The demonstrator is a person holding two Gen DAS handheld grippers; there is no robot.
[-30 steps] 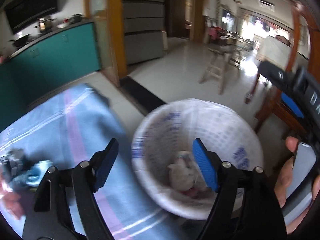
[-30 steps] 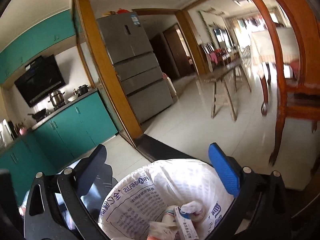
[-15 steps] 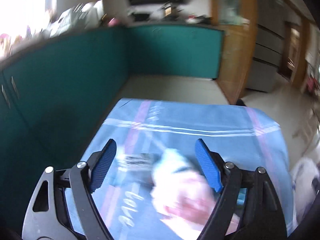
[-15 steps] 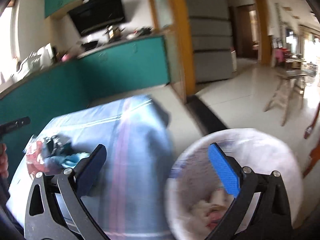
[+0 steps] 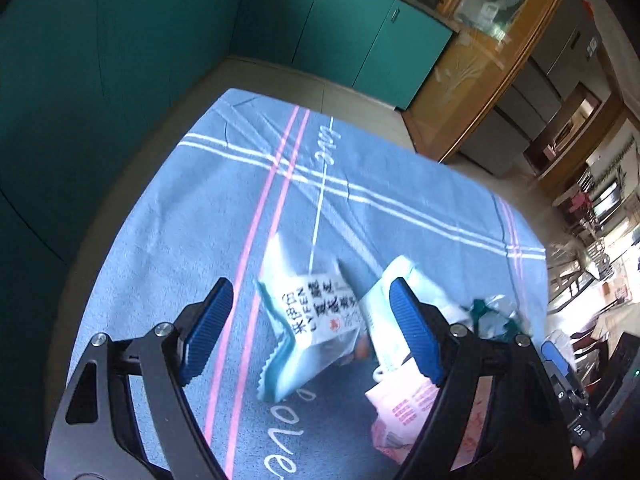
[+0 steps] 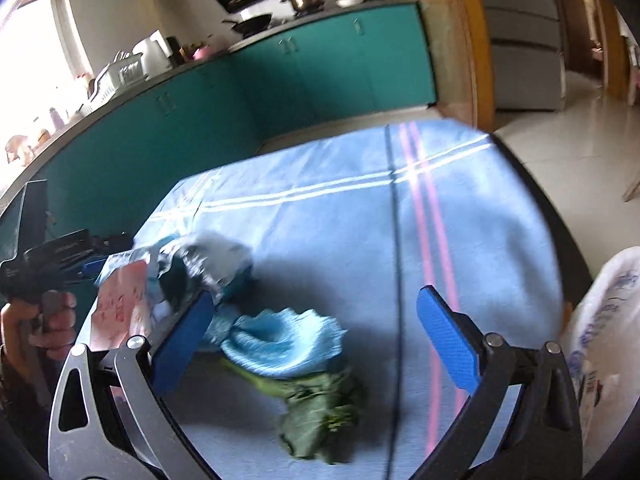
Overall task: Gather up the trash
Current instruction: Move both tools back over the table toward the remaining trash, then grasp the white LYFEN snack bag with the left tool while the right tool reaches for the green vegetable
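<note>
Trash lay in a heap near one edge of the cloth-covered bench [image 5: 208,216]. Both grippers hovered wide-fingered and empty: the left gripper [image 5: 308,330] over a white wrapper [image 5: 316,320], the right gripper [image 6: 316,332] over a blue cloth [image 6: 284,340] and green leaf scrap [image 6: 320,412]. Picking up seemed next; each needed lowering and closing.

You get bright daylight from the window [image 6: 28,64], which glares white. The blue cloth [image 6: 340,216] looks smeared by blur and holds dark shadows. Edges bend and go black.
</note>
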